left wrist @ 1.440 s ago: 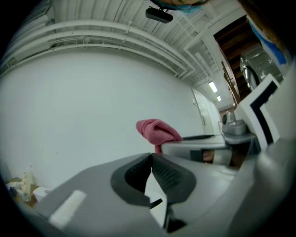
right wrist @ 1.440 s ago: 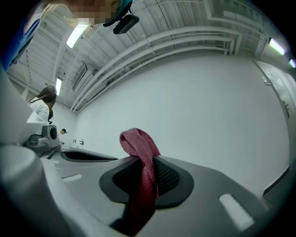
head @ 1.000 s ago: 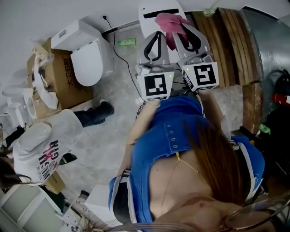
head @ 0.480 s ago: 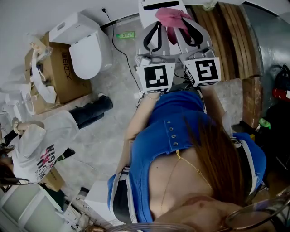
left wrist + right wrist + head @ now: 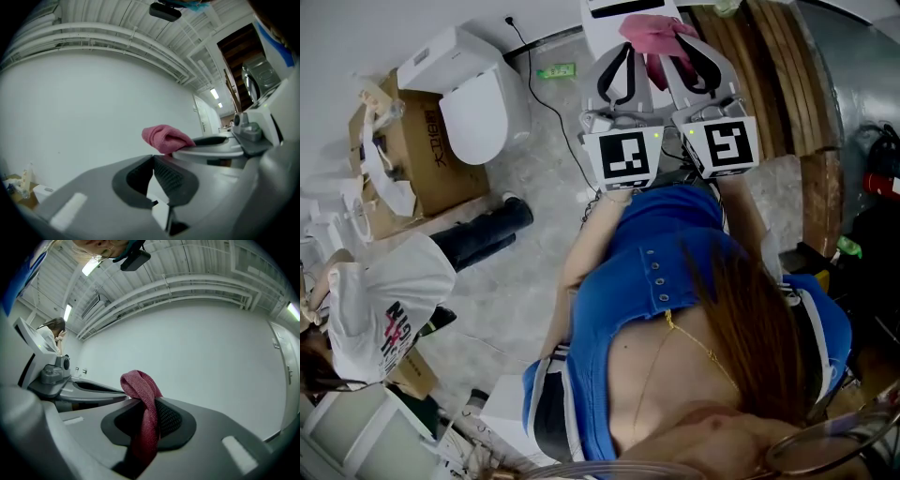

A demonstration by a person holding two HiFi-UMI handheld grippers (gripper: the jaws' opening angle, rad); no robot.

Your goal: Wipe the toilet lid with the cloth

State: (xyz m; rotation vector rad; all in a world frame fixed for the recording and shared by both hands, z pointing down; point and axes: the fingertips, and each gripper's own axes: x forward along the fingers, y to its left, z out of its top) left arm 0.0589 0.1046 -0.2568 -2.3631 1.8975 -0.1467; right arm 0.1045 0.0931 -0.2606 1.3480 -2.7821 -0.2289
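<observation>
Toilet: the white ceramic toilet (image 5: 623, 9) lies at the top edge of the head view, just ahead of both grippers. Only a strip of its lid shows.
Left gripper: the grey left gripper (image 5: 153, 161) has its ribbed fingers (image 5: 171, 176) pressed together on nothing, close beside the other.
Right gripper: the grey right gripper (image 5: 143, 401) has its fingers (image 5: 171, 420) pinching the cloth.
Cloth: the pink woven cloth (image 5: 138, 385) bunches above the fingertips, over the toilet. Whether it touches the lid cannot be told.
Progress: the cloth is in hand at the toilet. The wiping itself looks wholly left to do, since both gripper views face bare wall, not the lid.
</observation>
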